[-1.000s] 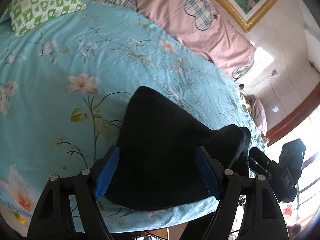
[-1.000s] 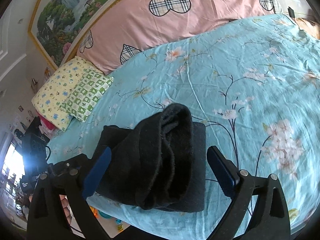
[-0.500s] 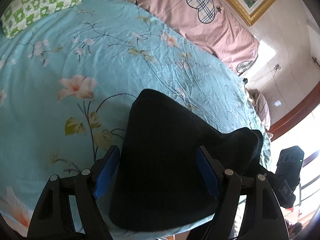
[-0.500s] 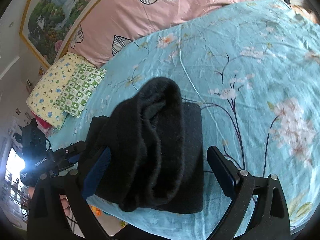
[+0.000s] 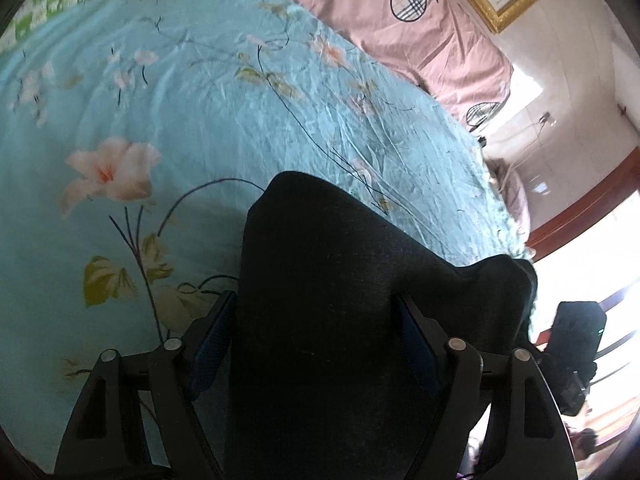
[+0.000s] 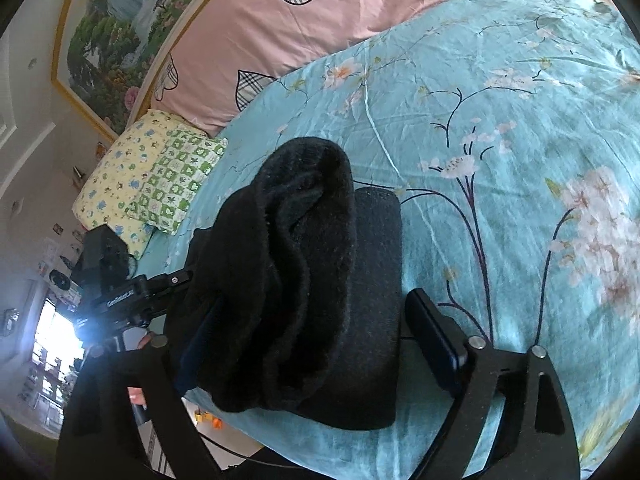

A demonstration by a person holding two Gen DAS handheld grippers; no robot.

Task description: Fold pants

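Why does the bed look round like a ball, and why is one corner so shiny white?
Both views use fisheye lenses, which bend the flat blue floral sheet into a curve. Left wrist view: window daylight washes out the right edge. Right wrist view: glare at lower left; the black pants stay dark, with little detail.

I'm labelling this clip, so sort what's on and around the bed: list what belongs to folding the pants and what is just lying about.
Belongs to the job:
- black pants, bunched near the bed's edge
- left gripper, closing, pants between its fingers
- right gripper, closing, pants between its fingers
- blue floral bedsheet, the work surface

Just lying about:
- pink quilt with plaid hearts
- green checked pillow
- yellow pillow
- framed landscape picture
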